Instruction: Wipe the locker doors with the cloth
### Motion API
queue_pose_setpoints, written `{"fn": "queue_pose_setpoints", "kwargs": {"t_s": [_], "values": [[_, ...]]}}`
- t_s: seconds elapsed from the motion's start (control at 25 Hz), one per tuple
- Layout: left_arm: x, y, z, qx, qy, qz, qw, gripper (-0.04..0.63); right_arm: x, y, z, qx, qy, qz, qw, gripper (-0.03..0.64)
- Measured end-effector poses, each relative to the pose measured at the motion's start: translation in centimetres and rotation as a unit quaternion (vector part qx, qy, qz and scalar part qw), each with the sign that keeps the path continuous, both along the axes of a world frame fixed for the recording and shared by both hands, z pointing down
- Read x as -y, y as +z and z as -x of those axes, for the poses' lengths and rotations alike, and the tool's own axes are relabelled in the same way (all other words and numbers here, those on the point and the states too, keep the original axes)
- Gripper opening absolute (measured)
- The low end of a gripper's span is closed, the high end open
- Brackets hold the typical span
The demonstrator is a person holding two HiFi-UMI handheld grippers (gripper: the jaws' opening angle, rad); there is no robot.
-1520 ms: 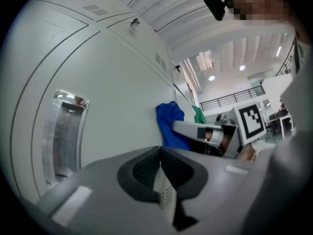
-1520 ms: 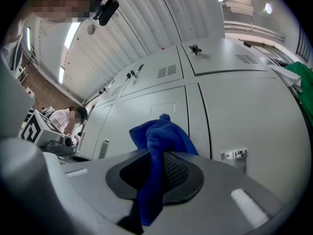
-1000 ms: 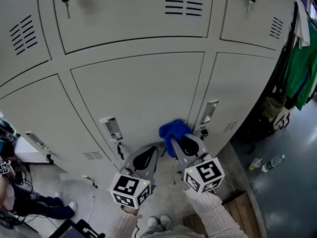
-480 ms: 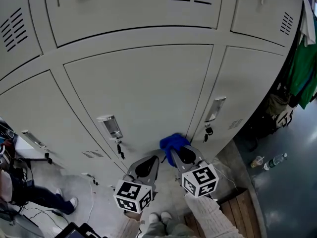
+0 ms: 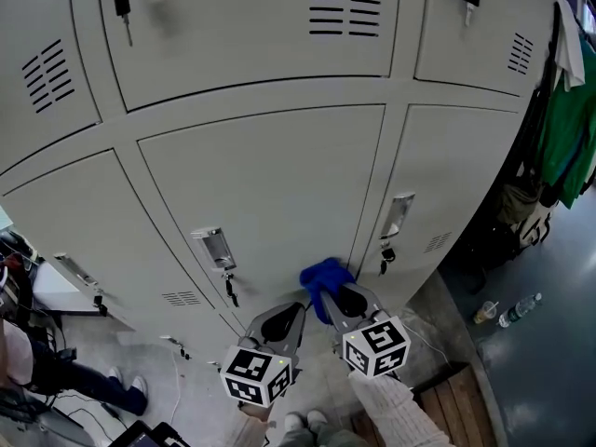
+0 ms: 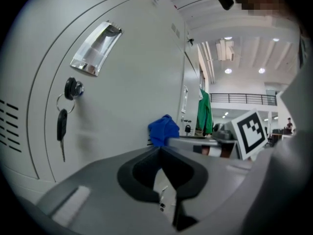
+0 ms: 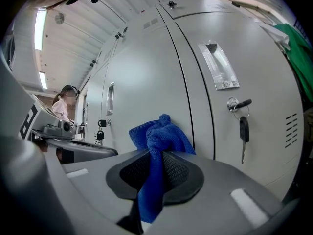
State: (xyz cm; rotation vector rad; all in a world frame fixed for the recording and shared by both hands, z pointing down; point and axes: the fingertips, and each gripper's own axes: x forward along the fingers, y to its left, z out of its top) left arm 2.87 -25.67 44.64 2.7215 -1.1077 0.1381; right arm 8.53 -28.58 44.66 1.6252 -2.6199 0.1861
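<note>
Blue cloth [image 5: 326, 276] bunched and clamped between the jaws of the right gripper [image 5: 331, 291], its free end at the lower right corner of the middle locker door [image 5: 270, 175], by the seam. Left gripper [image 5: 294, 311] just beside it, jaws pressed together on nothing, near the hanging key [image 5: 230, 291]

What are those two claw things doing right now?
Left gripper: closed, holding nothing.
Right gripper: closed on the blue cloth.

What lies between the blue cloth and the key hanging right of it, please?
Right gripper view: only the door seam and bare locker panel between blue cloth and key.
</note>
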Motion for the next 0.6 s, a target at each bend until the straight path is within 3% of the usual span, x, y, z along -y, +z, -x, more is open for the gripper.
{"fn": "queue_pose_setpoints", "kwargs": {"t_s": [0.4, 0.6], "values": [[-3.0, -5.2, 0.6, -0.026, 0.003, -0.046, 0.9986, 0.006, -4.0, -5.8, 0.6, -0.002, -0.015, -0.065, 0.998, 0.058], [-4.2, -5.6, 1.4, -0.013, 0.007, -0.060, 0.9981, 0.006, -6.1, -7.9, 0.1, 0.007, -0.023, -0.086, 0.996, 0.058]]}}
